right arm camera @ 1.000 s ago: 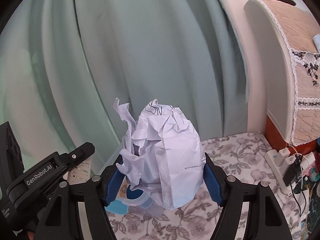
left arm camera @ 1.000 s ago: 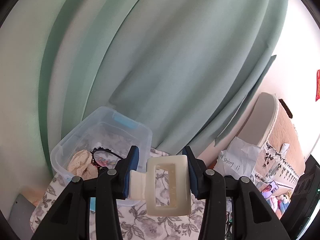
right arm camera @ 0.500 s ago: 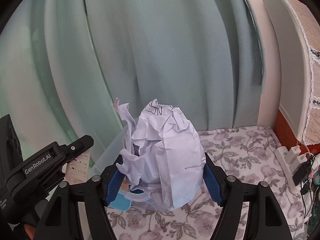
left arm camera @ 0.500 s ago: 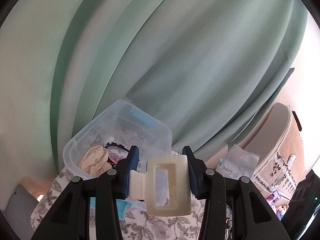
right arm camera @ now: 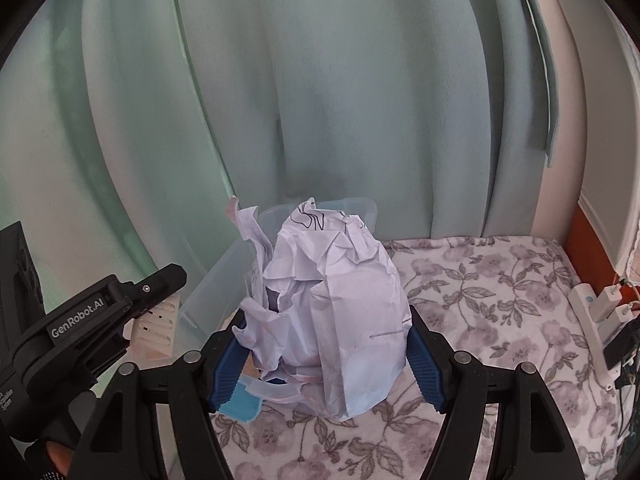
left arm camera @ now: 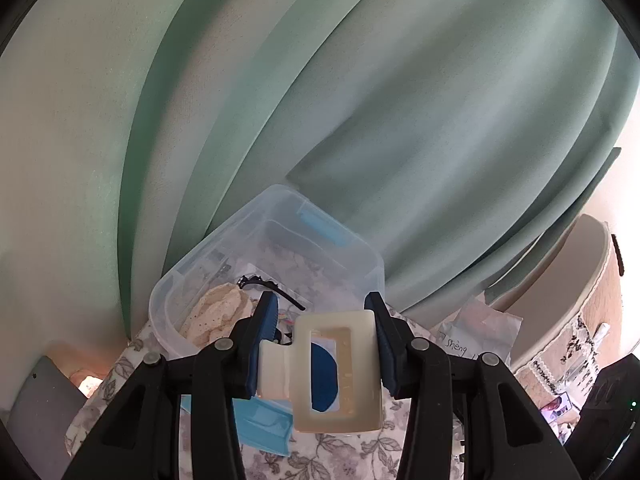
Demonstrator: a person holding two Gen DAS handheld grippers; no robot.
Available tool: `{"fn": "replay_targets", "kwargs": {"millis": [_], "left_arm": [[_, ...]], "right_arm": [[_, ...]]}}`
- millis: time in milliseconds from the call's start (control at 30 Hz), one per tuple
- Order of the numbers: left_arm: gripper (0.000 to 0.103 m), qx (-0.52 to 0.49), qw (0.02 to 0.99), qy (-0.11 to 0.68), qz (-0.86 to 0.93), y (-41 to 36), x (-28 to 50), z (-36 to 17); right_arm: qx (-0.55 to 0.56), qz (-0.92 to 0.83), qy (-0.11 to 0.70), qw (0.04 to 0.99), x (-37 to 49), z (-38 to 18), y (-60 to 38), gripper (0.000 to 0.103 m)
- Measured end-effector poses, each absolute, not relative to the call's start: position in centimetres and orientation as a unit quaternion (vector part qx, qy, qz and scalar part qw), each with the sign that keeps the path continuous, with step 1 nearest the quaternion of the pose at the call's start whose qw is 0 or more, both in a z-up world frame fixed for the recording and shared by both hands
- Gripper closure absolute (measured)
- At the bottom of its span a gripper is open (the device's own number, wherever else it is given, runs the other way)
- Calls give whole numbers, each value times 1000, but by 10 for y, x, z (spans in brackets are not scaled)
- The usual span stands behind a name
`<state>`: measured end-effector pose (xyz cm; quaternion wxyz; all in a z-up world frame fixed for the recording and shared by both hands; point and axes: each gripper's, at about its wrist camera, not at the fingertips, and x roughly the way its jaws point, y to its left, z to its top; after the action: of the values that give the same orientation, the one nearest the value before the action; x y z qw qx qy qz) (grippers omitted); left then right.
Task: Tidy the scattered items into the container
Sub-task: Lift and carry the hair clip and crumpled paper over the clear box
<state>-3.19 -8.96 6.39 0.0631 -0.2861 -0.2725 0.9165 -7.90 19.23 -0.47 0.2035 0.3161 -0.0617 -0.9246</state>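
My left gripper (left arm camera: 322, 344) is shut on a cream rectangular hair claw clip (left arm camera: 340, 372), held just in front of a clear plastic storage box (left arm camera: 360, 248) with blue latches. A cream lace item (left arm camera: 216, 312) and a black hairband (left arm camera: 268, 284) lie in the box. My right gripper (right arm camera: 326, 356) is shut on a crumpled ball of white paper (right arm camera: 340, 320), held near the box's corner (right arm camera: 224, 280). The left gripper's side (right arm camera: 92, 320) shows at the left of the right wrist view, and the paper shows in the left wrist view (left arm camera: 480, 332).
The box stands on a grey floral cloth (right arm camera: 480, 300), against teal curtains (right arm camera: 340, 100). A white power strip (right arm camera: 592, 320) with plugs lies at the right edge. A padded headboard (left arm camera: 580, 288) stands to the right.
Both grippers have moved toward the box, which now looks larger and more centred. Both holds are unchanged.
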Motion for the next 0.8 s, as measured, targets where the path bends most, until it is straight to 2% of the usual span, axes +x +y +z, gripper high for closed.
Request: {"fn": "replay_targets", "kwargs": {"millis": [800], "left_arm": [[56, -294, 47, -246, 922, -97, -73, 39]], "right_arm": [[348, -909, -48, 224, -131, -30, 161, 28]]}}
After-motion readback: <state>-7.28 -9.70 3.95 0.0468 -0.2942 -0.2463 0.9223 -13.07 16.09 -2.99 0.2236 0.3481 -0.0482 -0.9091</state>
